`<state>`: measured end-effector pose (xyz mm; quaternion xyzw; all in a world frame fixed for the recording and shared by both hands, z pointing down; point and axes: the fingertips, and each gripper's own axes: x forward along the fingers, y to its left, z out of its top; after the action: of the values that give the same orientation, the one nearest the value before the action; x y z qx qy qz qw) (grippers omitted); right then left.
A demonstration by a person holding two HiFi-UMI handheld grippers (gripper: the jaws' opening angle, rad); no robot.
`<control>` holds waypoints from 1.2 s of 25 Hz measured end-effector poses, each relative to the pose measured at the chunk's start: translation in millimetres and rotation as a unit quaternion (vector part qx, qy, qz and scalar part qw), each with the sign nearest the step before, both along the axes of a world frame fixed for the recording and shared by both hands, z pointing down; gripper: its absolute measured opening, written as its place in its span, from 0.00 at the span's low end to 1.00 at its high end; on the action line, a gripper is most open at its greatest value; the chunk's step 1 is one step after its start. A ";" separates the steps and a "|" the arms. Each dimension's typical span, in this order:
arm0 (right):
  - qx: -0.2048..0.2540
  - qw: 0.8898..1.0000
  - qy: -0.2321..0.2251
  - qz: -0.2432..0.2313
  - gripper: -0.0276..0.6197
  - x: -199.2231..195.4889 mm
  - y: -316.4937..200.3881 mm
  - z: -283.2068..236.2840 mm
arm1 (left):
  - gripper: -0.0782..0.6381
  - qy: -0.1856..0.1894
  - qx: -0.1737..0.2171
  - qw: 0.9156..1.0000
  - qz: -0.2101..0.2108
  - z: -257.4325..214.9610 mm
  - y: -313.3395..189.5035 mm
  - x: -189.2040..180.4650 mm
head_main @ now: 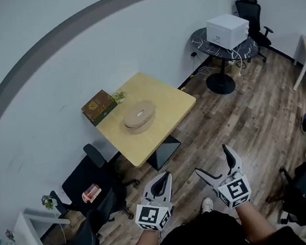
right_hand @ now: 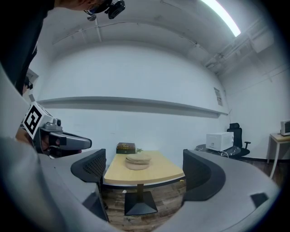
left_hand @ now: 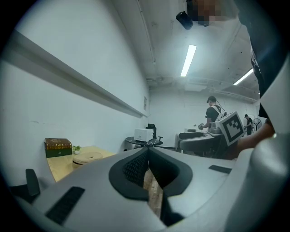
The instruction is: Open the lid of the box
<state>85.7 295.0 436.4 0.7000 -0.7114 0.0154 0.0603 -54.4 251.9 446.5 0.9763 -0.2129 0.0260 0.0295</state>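
The oval tan box (head_main: 139, 116) sits in the middle of the pale wooden table (head_main: 164, 98) with its lid on, flat and closed. From where the person stands it lies at about eleven o'clock, well apart from both claws. At the box's ten o'clock, on the table's far corner, is a dark green case (head_main: 99, 106) with a little plant (head_main: 119, 96) just beside it. The left claw (head_main: 165, 175) has its jaws pressed together with nothing in them. The right claw (head_main: 212, 159) is spread wide and empty, and the box shows straight ahead between its jaws.

To my eye nothing has been touched yet. The lid looks low and smooth, so a one-sided grab could slip off. It could also drag the whole light box toward the table edge unless the other claw steadies the base. With two closed containers there, going for the case instead is another possible slip.
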 end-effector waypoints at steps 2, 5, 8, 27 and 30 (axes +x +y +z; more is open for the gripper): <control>-0.003 1.000 -0.003 -0.005 0.87 16.0 -7.9 0.2 | 0.14 -0.003 -0.002 1.000 -0.005 -0.7 -6.9 14.8; -0.007 1.000 -0.003 -0.018 0.87 39.4 -19.4 -0.3 | 0.14 -0.009 -0.001 1.000 -0.012 -2.3 -15.0 37.7; -0.014 0.999 0.001 -0.035 0.86 56.2 -33.4 -0.4 | 0.14 -0.013 -0.003 1.000 -0.021 -3.8 -25.6 56.3; -0.025 0.987 0.021 -0.158 0.85 75.1 -129.0 12.7 | 0.14 -0.035 -0.021 0.992 -0.117 23.7 -91.0 79.8; -0.031 0.985 0.025 -0.171 0.85 71.2 -157.8 17.2 | 0.14 -0.028 -0.028 0.990 -0.132 27.1 -120.4 78.0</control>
<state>156.9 137.2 453.6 0.5664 -0.8179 0.0092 0.1013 23.5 131.5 473.6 0.9373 -0.3397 0.0550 0.0545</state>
